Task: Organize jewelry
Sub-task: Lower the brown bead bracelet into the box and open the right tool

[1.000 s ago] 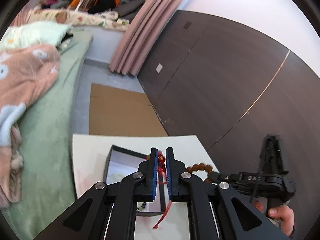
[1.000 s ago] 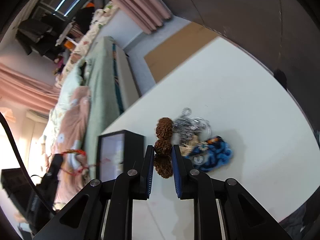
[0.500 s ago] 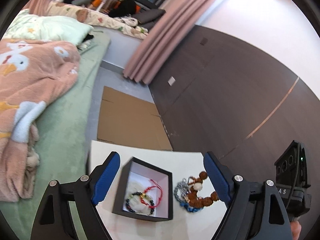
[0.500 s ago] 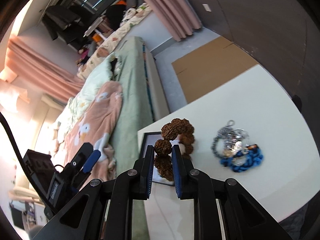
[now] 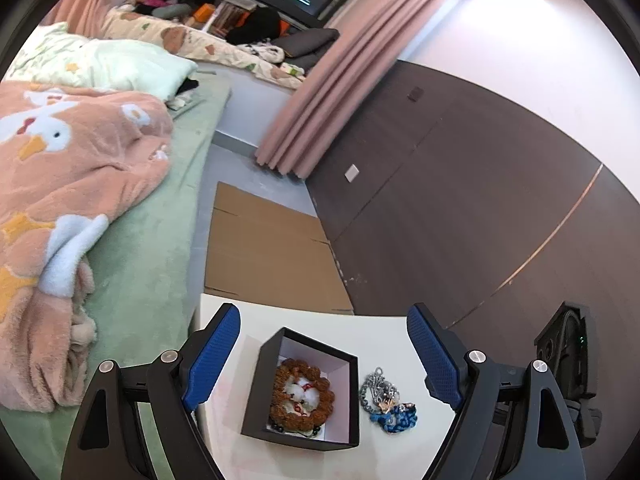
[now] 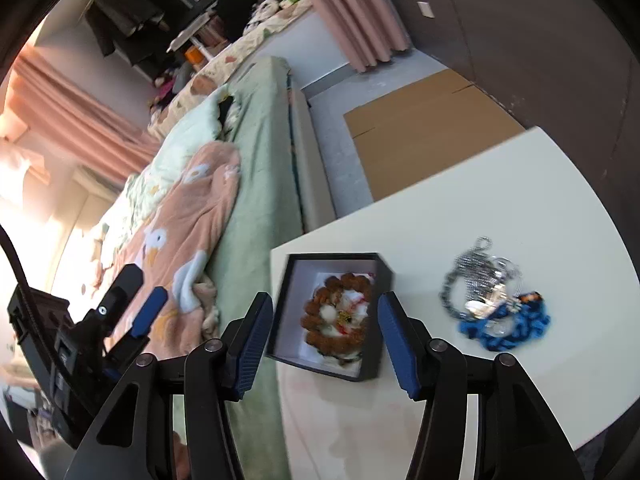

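A black open box [image 5: 256, 396] [image 6: 382, 280] sits on the white table [image 5: 384, 332] [image 6: 500, 208]. Inside lies a brown bead bracelet [image 5: 280, 380] [image 6: 320, 308] over a red string bracelet and dark beads. To the box's right lie a silver chain [image 5: 378, 388] [image 6: 468, 276] and a blue bracelet [image 5: 394, 420] [image 6: 508, 328]. My left gripper [image 5: 322, 354] is open and empty, high above the box. My right gripper [image 6: 326, 340] is open and empty above the box. The left gripper also shows at the left of the right wrist view [image 6: 148, 312].
A bed with a green sheet [image 5: 144, 272] [image 6: 256, 168] and a peach duck blanket [image 5: 60, 176] runs along the table's left side. Flat cardboard [image 5: 264, 256] [image 6: 428, 120] lies on the floor beyond the table. A dark wall panel [image 5: 480, 208] and pink curtain [image 5: 344, 80] stand behind.
The left gripper let go of the red string bracelet into the box, opened and rose. The right gripper carried the brown bead bracelet over the box, opened and left it inside.
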Demonstrator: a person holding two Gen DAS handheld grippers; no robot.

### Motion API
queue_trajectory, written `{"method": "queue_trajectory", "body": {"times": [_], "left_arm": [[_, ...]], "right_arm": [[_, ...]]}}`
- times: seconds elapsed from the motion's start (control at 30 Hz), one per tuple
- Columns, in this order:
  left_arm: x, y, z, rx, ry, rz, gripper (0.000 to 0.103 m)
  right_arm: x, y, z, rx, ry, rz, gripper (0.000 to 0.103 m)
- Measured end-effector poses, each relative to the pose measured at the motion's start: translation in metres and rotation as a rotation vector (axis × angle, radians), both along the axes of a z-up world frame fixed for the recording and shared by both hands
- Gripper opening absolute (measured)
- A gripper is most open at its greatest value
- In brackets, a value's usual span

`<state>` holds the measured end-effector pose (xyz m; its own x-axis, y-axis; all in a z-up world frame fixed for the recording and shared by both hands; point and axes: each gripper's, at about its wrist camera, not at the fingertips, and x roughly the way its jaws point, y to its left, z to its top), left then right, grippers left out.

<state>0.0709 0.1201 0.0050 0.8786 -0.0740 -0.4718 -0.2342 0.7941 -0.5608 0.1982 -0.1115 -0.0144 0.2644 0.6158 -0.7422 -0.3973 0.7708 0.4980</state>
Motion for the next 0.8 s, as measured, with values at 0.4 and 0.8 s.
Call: {"method": "queue_trajectory", "body": {"times": [0.4,0.8], "left_arm": [[0.019,-0.056,-0.004,0.057,0.023,-0.121,0.086],[0.047,-0.131,-0.022,0.160,0.074,-0.272,0.077]], "right_arm": [[0.010,-0.104,-0.017,0.032,0.042,-0.170,0.056],[0.012,-0.154,-0.028,0.013,0.029,-0.224,0.056]]}}
